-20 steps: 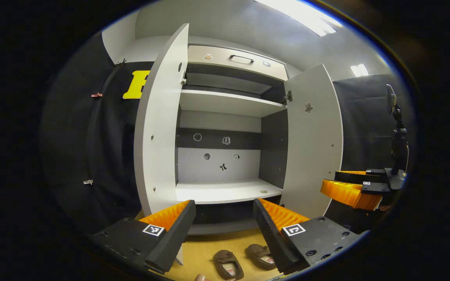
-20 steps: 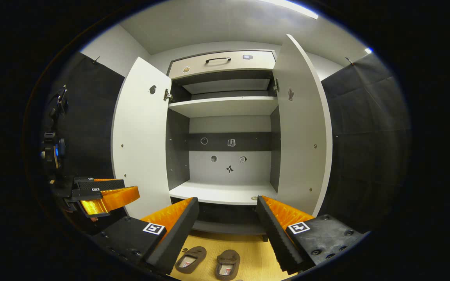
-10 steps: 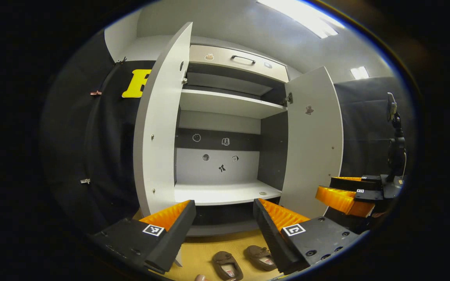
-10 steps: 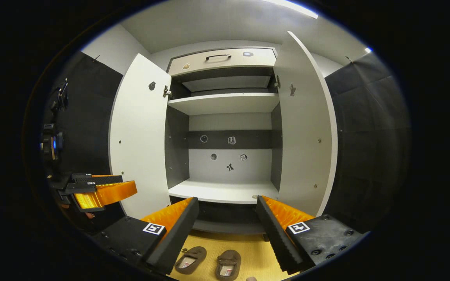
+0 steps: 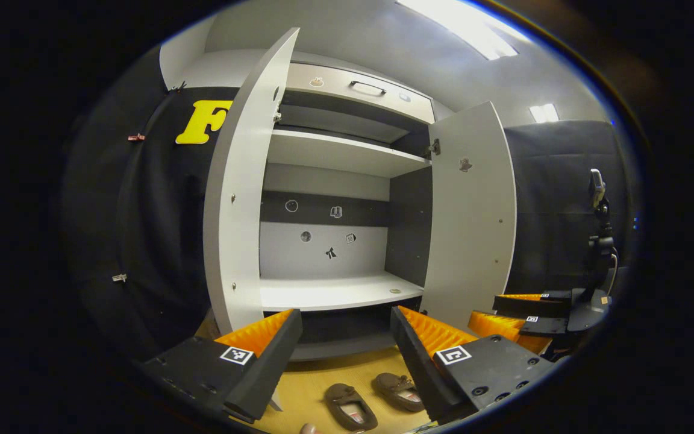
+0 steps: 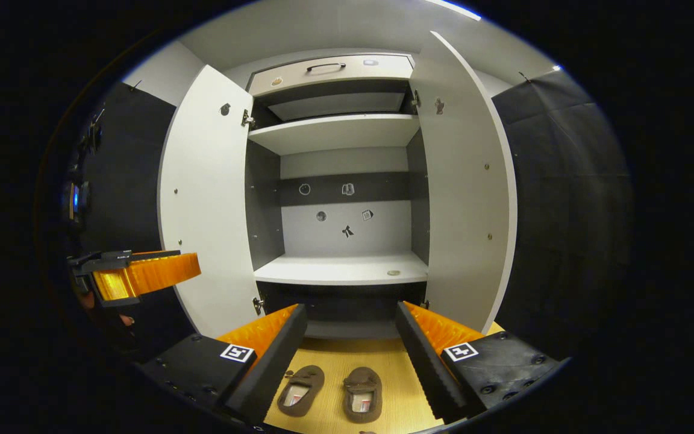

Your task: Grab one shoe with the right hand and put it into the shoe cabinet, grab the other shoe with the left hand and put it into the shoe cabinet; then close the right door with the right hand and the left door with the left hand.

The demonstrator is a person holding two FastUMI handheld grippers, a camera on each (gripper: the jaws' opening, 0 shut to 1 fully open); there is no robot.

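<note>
Two brown shoes lie side by side on the wooden floor in front of the white shoe cabinet (image 6: 341, 268). In the right gripper view the left shoe (image 6: 300, 382) and the right shoe (image 6: 362, 386) sit between and below my right gripper (image 6: 347, 361), which is open and empty above them. In the left gripper view my left gripper (image 5: 344, 361) is open and empty, with one shoe (image 5: 350, 407) and the other shoe (image 5: 400, 392) low between its fingers. Both cabinet doors, the left door (image 6: 205, 199) and the right door (image 6: 464, 187), stand wide open.
The cabinet has an upper shelf (image 6: 335, 129), a lower shelf (image 5: 335, 292) and a drawer with a handle (image 6: 326, 66) on top. The right gripper (image 5: 522, 316) shows at the right of the left gripper view, beside a camera stand (image 5: 600, 241). Black cloth walls flank the cabinet.
Both grippers have tipped down and sunk a little; the shoes show more fully in the right gripper view. The right gripper appears lower in the left gripper view. Both stay open.
</note>
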